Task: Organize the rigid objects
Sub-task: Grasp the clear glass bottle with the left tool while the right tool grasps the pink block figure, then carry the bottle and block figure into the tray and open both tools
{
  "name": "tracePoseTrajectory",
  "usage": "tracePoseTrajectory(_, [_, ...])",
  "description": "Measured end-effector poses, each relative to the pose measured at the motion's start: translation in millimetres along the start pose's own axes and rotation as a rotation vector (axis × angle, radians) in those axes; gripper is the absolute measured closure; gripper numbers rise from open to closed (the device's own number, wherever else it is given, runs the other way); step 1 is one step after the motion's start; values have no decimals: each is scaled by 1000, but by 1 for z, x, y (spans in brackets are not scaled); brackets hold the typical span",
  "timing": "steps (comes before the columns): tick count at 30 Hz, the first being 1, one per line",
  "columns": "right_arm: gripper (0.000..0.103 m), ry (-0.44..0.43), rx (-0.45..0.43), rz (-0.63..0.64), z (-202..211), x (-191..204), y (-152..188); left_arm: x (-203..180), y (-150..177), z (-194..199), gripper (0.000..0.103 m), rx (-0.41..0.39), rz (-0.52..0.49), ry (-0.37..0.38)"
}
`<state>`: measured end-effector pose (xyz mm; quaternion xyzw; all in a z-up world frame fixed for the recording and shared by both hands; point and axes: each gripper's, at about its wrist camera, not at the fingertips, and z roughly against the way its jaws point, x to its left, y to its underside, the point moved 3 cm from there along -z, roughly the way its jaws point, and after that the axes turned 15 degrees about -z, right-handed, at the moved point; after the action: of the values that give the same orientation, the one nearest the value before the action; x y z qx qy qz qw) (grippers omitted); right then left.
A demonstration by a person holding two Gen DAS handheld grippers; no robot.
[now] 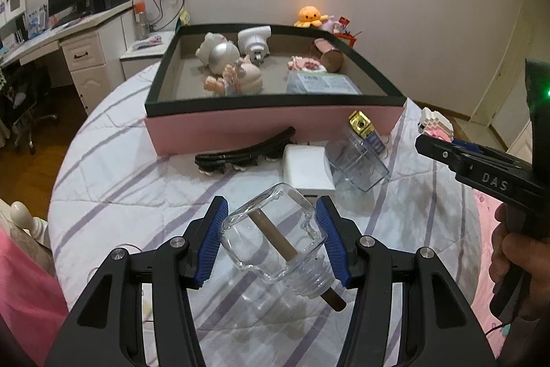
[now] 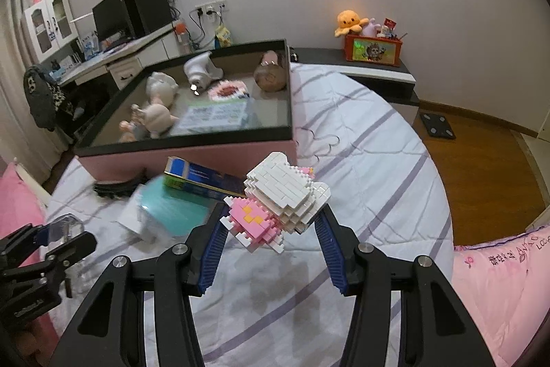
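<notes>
Nearest to me, my left claw (image 1: 271, 241) is pinching a clear glass bottle (image 1: 275, 239) across its body. The bottle lies tilted, its threaded neck toward the camera and low, its base pointing up and away toward the box, with a brown stick (image 1: 275, 238) running along its long axis and poking out of the neck.

My right claw (image 2: 271, 222) is clamped on a white-and-pink brick figure (image 2: 282, 198), held clear above the bed (image 2: 361, 160).

On the striped cover ahead of the left claw lie a white adapter (image 1: 306, 169), a clear plastic container (image 1: 359, 160) and a black hair clip (image 1: 244, 153), all just in front of the box wall.

Beyond them sits the pink box (image 1: 261, 126) with its dark rim, dolls already inside. It lies straight ahead of both claws and slightly left of the right one. I judge the right claw nearer the rim, so its figure would go over first; both loads must rise to clear the wall.
</notes>
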<state>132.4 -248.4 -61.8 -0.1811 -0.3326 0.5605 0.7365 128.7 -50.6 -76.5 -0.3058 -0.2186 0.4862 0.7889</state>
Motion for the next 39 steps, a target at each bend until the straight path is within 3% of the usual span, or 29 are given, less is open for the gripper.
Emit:
tracePoseTrajectory(8, [51,-69,-48,42,24,28,-15,17,-22,21,49,-69,5,-30])
tracePoseTrajectory(20, [50,-133,-140,121,32,73,-71,66,-92,39,49,-214,20,-98])
tracePoseTrajectory(29, [50,-150,-123,129,-9,89,-116,97,-141,3,49,-231,59,-93])
tracePoseTrajectory(39, [50,-131,-50,129,-63,89,-127,103,-163,-51,49,-182,58,-71])
